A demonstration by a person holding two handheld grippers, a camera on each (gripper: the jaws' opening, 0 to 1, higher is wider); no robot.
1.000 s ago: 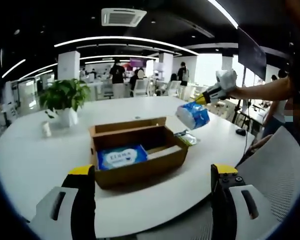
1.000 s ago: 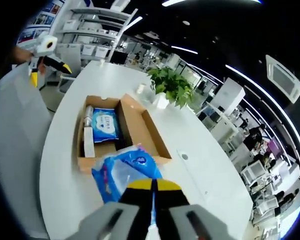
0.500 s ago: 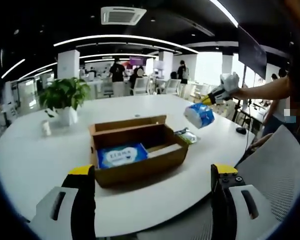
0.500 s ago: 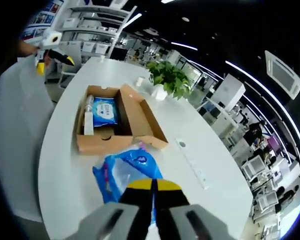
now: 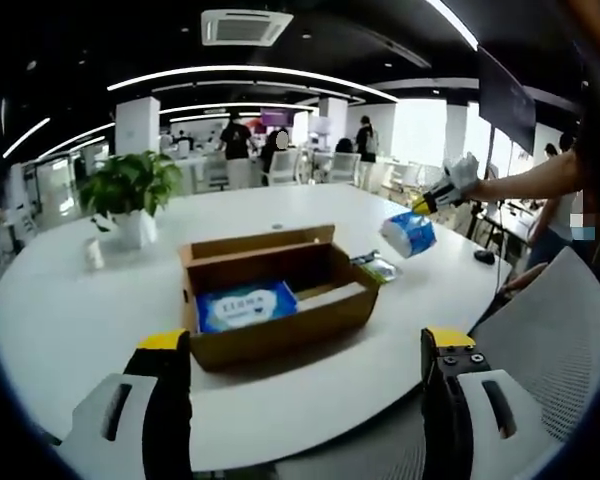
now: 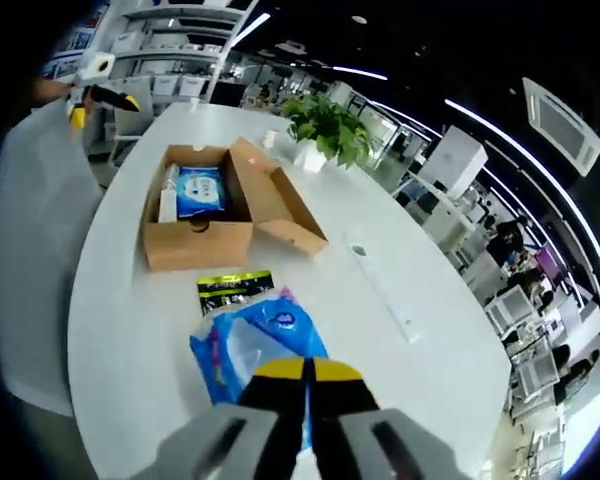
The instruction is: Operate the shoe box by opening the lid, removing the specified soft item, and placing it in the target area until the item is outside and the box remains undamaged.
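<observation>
The brown shoe box (image 5: 270, 290) stands open on the white table (image 5: 70, 320), its lid flap upright at the back. A blue pack (image 5: 245, 303) and a white item lie inside. My left gripper (image 5: 306, 345) is open in front of the box, with nothing between its jaws. My right gripper (image 5: 450, 185) comes in from the right, shut on a blue soft pack (image 5: 408, 233) held in the air beyond the box's right end. In the right gripper view the gripper (image 6: 307, 370) pinches that pack (image 6: 255, 345) above the table, well clear of the box (image 6: 195, 215).
A green-and-black packet (image 6: 233, 290) lies on the table between the box and the held pack. A potted plant (image 5: 130, 190) and a small white cup (image 5: 93, 257) stand at the back left. A long white strip (image 6: 380, 290) lies mid-table. A grey chair (image 5: 570, 340) is at the right.
My right gripper has carried the blue soft pack further from the box, out to the right. The left gripper stays still and open.
</observation>
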